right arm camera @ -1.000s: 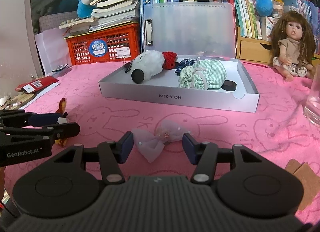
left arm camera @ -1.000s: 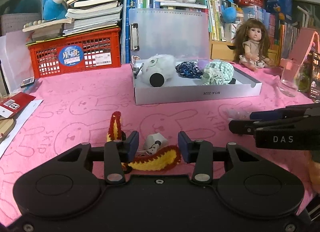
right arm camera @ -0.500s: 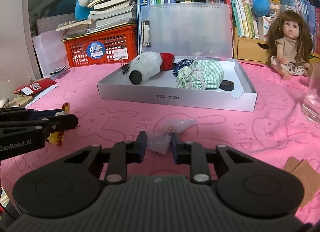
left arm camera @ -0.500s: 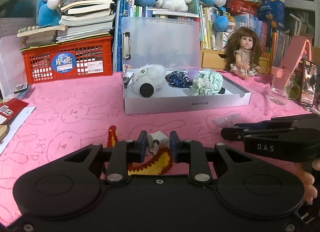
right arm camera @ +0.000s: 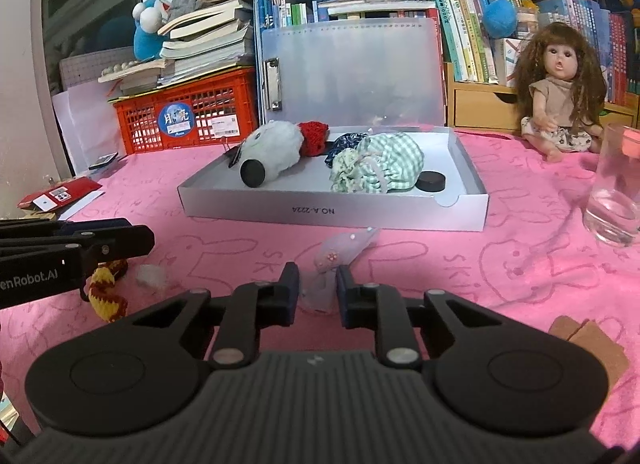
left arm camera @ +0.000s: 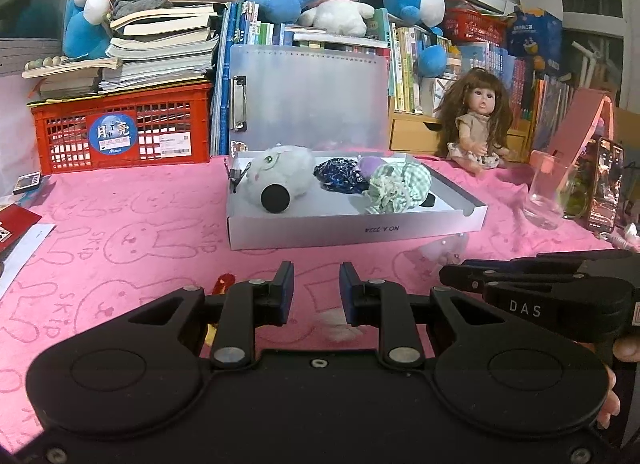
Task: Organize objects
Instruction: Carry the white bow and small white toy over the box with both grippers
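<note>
A white open box (left arm camera: 360, 230) (right arm camera: 332, 210) on the pink cloth holds a white plush (left arm camera: 280, 176), a dark blue scrunchie (left arm camera: 338, 172) and a green checked pouch (right arm camera: 380, 162). My right gripper (right arm camera: 318, 290) is shut on a sheer pink hair bow (right arm camera: 340, 254), lifted in front of the box. My left gripper (left arm camera: 316, 296) is raised and narrowly apart with nothing between its fingers. A yellow and red crocheted piece (right arm camera: 106, 288) and a small white item (right arm camera: 154, 274) lie on the cloth below the left gripper; its red tip (left arm camera: 224, 280) shows in the left wrist view.
A doll (right arm camera: 560, 92) sits at the back right. A drinking glass (right arm camera: 614, 188) stands to the right of the box. A red crate (left arm camera: 120, 136) with stacked books is at the back left. Brown pieces (right arm camera: 588, 340) lie at the near right.
My right gripper closed on the hair bow and lifted it. My left gripper closed over the crocheted piece, then rose without it; the piece stays on the cloth.
</note>
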Tool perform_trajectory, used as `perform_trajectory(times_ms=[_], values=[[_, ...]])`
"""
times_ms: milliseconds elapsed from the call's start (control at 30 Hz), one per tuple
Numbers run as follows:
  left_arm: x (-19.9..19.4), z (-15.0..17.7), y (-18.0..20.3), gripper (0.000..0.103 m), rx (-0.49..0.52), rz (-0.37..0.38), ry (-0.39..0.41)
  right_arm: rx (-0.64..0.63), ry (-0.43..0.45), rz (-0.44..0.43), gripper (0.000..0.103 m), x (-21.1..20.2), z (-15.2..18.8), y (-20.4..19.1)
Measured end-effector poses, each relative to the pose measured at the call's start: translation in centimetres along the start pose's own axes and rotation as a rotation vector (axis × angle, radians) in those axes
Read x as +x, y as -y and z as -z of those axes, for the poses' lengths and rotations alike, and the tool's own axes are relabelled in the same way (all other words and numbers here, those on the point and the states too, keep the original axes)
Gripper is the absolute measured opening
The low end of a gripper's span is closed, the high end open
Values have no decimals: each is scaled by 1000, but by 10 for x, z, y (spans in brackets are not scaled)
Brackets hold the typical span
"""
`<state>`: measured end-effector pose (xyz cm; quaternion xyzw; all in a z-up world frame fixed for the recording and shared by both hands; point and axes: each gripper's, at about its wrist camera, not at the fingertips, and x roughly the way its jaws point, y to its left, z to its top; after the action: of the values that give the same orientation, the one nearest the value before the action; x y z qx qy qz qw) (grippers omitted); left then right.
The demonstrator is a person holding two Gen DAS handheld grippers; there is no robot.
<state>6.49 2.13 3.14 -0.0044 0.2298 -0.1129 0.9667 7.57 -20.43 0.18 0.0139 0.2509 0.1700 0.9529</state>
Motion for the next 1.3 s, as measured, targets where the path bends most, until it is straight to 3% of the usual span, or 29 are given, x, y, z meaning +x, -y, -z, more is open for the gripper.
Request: perform_trajectory(times_ms=[233, 300, 500, 633, 733, 800, 867, 1300], values=[[0, -1, 3, 25, 5, 18, -2, 14, 11, 12, 23, -2, -1, 5], [-1, 4, 5, 39, 16, 33, -14, 20, 11, 16, 23, -2, 0, 6], [-5, 20, 12, 57, 52, 48, -40, 41, 9, 25, 23, -2, 1, 10], [-4, 29, 14, 55, 54, 52, -66, 51, 6, 28, 24, -2, 2, 12], [-4, 33, 17, 47, 66, 52, -71, 53, 3, 30, 24, -2, 3, 13], [-2, 32, 18, 32, 72, 49, -77, 51, 2, 32, 24, -2, 4, 13], [0, 31, 18, 24, 63, 58, -94, 52, 2, 33, 24, -2, 4, 13], [3, 11, 19, 24, 37, 64, -48, 71, 23, 50, 24, -5, -3, 20]])
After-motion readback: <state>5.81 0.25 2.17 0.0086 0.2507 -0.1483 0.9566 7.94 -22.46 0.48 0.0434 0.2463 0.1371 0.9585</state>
